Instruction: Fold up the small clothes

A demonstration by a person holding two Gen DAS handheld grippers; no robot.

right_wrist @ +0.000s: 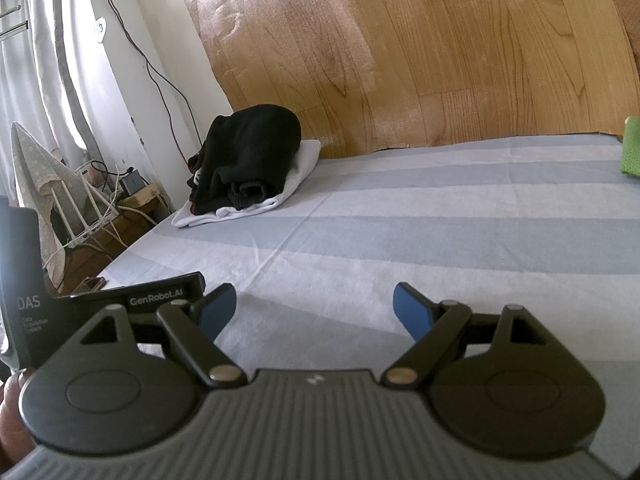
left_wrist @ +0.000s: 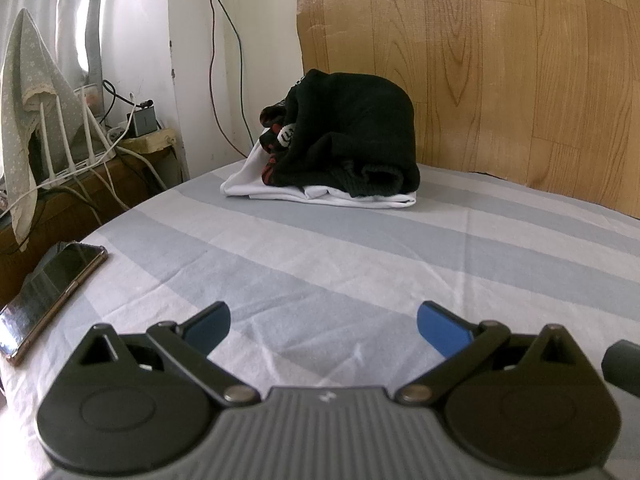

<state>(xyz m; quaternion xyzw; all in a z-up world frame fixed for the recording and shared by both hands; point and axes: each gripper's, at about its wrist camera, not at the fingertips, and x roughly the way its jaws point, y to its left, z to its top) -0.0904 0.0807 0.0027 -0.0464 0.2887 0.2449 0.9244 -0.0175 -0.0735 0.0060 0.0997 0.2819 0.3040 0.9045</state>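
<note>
A pile of folded clothes sits at the far left of the striped bed: a black knitted garment [left_wrist: 352, 132] on top of a white garment [left_wrist: 280, 188]. The black garment [right_wrist: 252, 160] and the white garment [right_wrist: 296, 176] also show in the right wrist view. My left gripper [left_wrist: 323, 326] is open and empty, low over the sheet, well short of the pile. My right gripper [right_wrist: 315, 308] is open and empty over the sheet, to the right of the left gripper's body [right_wrist: 160, 300].
A phone [left_wrist: 52, 292] lies at the bed's left edge. A side table [left_wrist: 100, 184] with a router, cables and a draped cloth [left_wrist: 28, 96] stands left. A wood-grain panel [left_wrist: 500, 60] backs the bed. A green cloth [right_wrist: 632, 148] lies at far right.
</note>
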